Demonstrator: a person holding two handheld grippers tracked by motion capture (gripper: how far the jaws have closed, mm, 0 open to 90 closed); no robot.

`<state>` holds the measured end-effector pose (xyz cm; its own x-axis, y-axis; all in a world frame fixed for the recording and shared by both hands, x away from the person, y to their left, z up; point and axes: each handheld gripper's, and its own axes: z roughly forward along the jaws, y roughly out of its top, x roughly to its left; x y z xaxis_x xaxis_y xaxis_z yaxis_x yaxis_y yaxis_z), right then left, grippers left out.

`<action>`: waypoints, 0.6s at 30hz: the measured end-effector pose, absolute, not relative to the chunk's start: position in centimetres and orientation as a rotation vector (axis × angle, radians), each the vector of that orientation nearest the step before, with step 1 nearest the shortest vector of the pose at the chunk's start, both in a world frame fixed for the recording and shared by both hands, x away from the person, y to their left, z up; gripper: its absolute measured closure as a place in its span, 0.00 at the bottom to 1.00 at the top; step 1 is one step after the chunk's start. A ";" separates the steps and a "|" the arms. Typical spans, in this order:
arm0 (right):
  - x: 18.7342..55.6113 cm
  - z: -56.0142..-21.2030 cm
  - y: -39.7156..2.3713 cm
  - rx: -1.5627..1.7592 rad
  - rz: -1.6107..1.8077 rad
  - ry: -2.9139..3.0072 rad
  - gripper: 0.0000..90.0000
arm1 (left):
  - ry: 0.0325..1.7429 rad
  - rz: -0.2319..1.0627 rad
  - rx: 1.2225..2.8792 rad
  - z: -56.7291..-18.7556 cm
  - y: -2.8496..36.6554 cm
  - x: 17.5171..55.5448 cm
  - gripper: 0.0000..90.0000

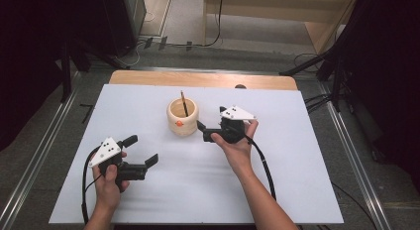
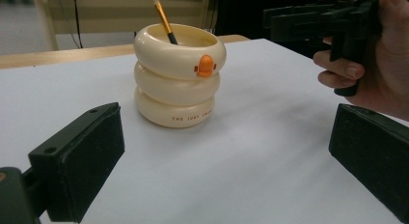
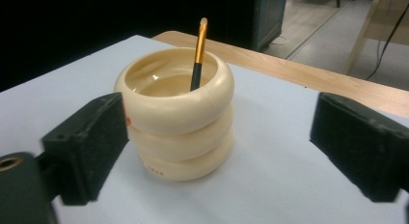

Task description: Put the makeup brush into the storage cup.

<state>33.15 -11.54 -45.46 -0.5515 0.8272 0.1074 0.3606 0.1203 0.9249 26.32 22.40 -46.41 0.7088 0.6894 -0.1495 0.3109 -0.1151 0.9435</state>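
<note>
I am keeping both grippers low over the white table (image 1: pixel 148 200), with the cream holder (image 1: pixel 182 117) standing upright near the table's middle and a pen (image 1: pixel 183 103) leaning inside it, its gold end sticking up past the rim. My right gripper (image 1: pixel 202 130) is sitting just beside the holder with its jaws spread wide and nothing between the pads; in the right gripper view the holder (image 3: pixel 176 113) is standing ahead of the gap, close to the left pad. My left gripper (image 1: pixel 142 150) is resting well apart from the holder, jaws also spread and empty. I am judging the main risk to be that near jaw: a careless sideways pull could clip the holder's wall and slide or tip it, spilling the pen. The trailing cable (image 1: pixel 265 165) could also drag across the table. On the holder's bottom ring, in the left gripper view, I am reading small orange lettering, roughly "THE JURY", the rest too small to tell, under an orange bump (image 2: pixel 205 66).
</note>
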 end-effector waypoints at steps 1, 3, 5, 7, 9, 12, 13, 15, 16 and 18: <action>33.0 -45.5 -11.8 1.146 1.429 1.972 0.02 | 0.806 0.389 1.709 -46.4 22.4 26.3 0.00; 32.7 -45.5 -12.2 1.138 1.427 1.972 0.00 | 0.807 0.391 1.713 -46.4 22.4 26.3 0.00; 32.4 -45.6 -12.5 1.131 1.425 1.976 0.00 | 0.805 0.392 1.717 -46.5 22.4 26.3 0.00; 32.0 -45.7 -12.9 1.127 1.424 1.969 0.00 | 0.805 0.392 1.718 -46.5 22.4 26.3 0.00; 31.8 -45.8 -13.3 1.127 1.430 1.962 0.00 | 0.803 0.394 1.719 -46.5 22.4 26.3 0.00; 31.5 -46.0 -13.7 1.131 1.428 1.961 0.00 | 0.803 0.394 1.719 -46.5 22.4 26.3 0.00; 31.4 -46.1 -13.8 1.133 1.425 1.957 0.00 | 0.803 0.394 1.718 -46.5 22.3 26.3 0.00; 31.1 -46.2 -14.2 1.140 1.429 1.952 0.00 | 0.804 0.394 1.718 -46.5 22.3 26.3 0.00; 31.0 -46.2 -14.3 1.139 1.429 1.950 0.00 | 0.804 0.394 1.718 -46.5 22.3 26.3 0.00; 30.9 -46.3 -14.7 1.144 1.428 1.947 0.00 | 0.806 0.394 1.717 -46.5 22.3 26.3 0.00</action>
